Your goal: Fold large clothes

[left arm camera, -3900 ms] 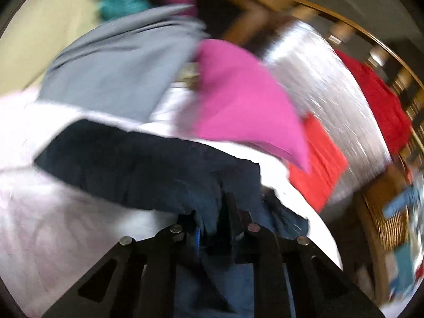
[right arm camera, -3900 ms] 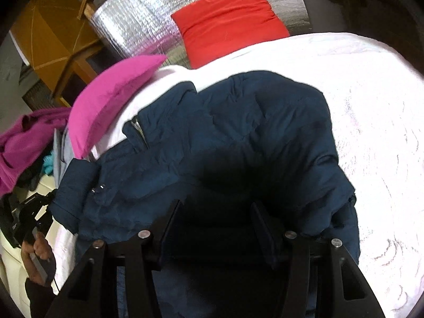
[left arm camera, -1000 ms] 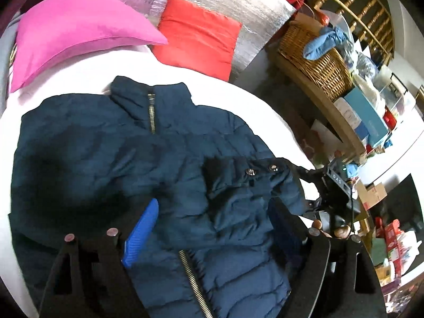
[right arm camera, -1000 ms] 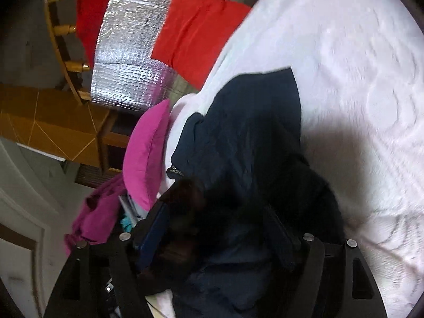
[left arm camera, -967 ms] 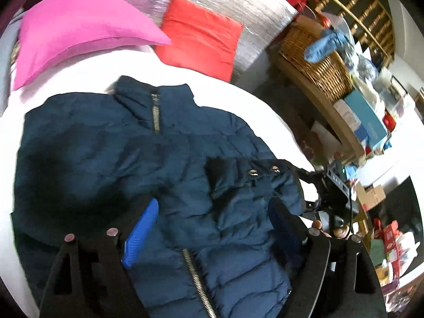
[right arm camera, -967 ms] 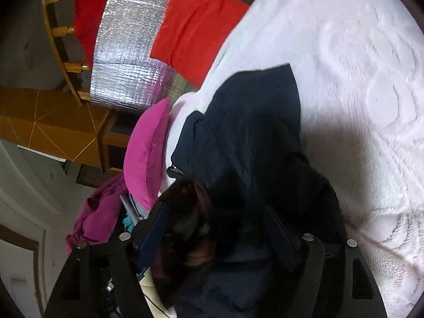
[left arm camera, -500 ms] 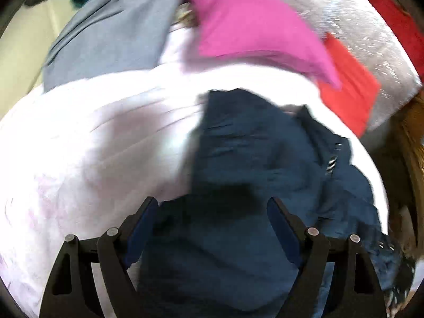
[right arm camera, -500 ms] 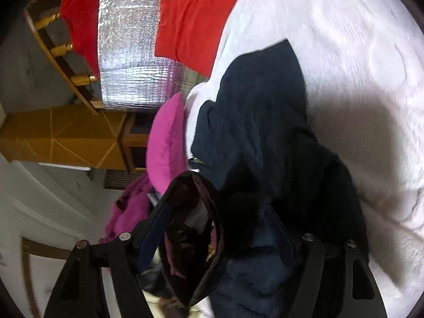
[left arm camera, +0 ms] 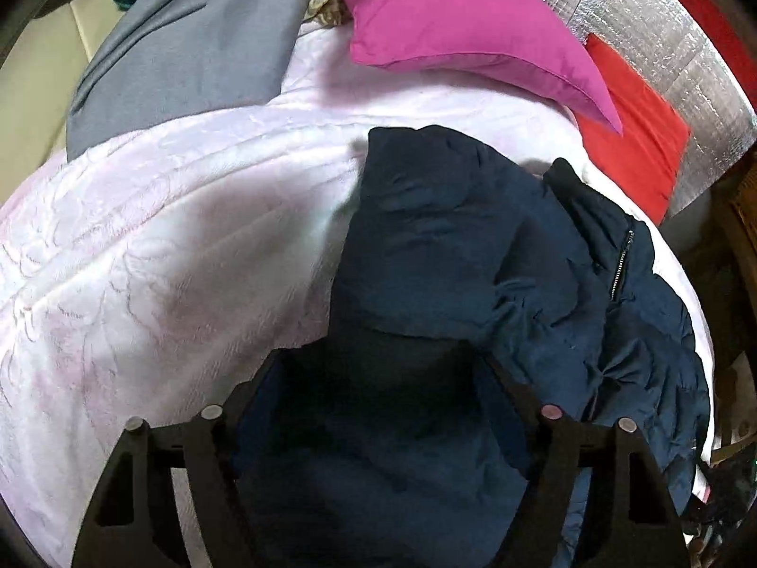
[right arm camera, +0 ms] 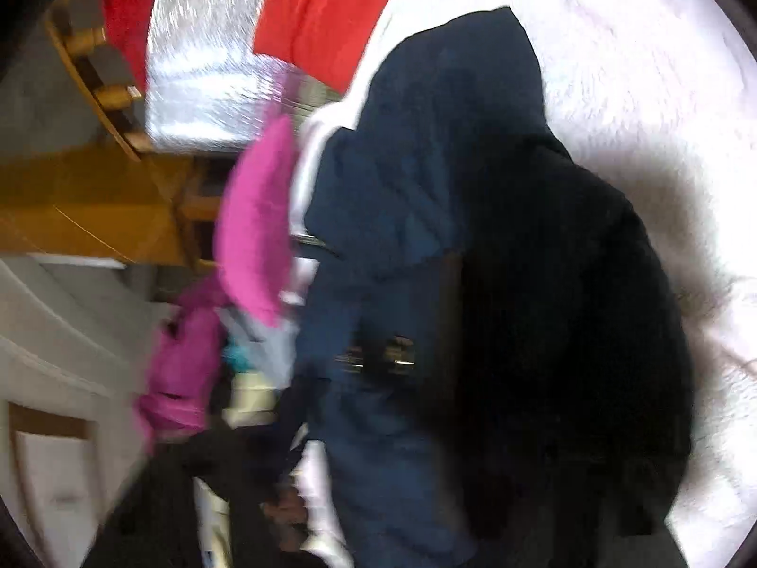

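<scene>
Left gripper, bottom of its frame: jaws spread, closing around jacket bulk lying centre-right on the bedspread. Pinch one layer only. Right jaws are hidden, closing; the grip cannot be confirmed.

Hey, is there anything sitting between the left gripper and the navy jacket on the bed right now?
No. The left gripper is directly over the navy jacket, its jaws closing with jacket fabric between them. The pink pillow lies further back on the white bedspread.

Bedroom: bed, pink pillow
</scene>
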`<state>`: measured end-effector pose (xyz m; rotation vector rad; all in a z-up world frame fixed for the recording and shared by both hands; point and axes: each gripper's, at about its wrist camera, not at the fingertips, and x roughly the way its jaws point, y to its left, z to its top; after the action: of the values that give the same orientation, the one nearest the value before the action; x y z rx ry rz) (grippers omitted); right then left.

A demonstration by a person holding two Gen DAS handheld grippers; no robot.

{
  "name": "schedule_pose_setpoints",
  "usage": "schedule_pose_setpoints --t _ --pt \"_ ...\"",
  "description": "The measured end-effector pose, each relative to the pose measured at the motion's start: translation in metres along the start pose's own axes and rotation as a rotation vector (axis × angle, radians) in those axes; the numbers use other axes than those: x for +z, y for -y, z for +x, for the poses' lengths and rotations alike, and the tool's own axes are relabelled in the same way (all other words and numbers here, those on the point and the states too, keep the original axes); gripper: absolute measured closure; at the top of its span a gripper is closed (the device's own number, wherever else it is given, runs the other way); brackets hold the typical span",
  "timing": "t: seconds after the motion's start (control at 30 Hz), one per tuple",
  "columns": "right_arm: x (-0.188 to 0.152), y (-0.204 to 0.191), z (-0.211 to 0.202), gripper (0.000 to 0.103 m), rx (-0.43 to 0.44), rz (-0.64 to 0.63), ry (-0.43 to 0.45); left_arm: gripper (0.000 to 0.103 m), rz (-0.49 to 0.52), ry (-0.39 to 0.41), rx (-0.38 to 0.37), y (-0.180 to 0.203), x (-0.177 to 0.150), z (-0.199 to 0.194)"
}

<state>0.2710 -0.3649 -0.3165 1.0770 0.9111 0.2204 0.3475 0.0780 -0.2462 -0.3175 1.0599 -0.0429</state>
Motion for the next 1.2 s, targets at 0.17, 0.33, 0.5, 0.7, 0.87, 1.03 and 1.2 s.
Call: schedule_pose_setpoints --t 0.17,0.33,0.5,0.7,0.87,1.03,1.2 --pt "0.0 -0.063 -0.027 0.087 -0.124 -0.33 0.256 0.026 -0.025 0.008 -0.026 0.003 0.003 -0.002" --pt "0.008 -0.086 -0.017 0.087 -0.31 -0.524 0.385 0.026 0.044 0.032 0.014 0.025 -0.003 -0.002" --pt "0.034 -0.034 0.013 0.076 -0.305 -0.38 0.236 0.024 0.08 0.021 0.066 0.031 -0.004 0.008" --pt "0.031 -0.041 -0.021 0.032 -0.225 -0.318 0.252 0.025 0.029 0.041 0.047 0.024 0.004 -0.001" --pt "0.027 -0.051 -0.055 0.038 -0.232 -0.329 0.363 0.025 0.112 0.181 0.132 0.039 0.005 -0.03" --pt "0.009 -0.081 -0.045 0.054 -0.15 -0.428 0.322 0.025 0.172 0.227 0.069 0.056 0.002 -0.037" --pt "-0.013 -0.094 -0.002 0.062 -0.124 -0.511 0.173 0.024 0.303 0.234 0.035 0.084 -0.007 -0.033"
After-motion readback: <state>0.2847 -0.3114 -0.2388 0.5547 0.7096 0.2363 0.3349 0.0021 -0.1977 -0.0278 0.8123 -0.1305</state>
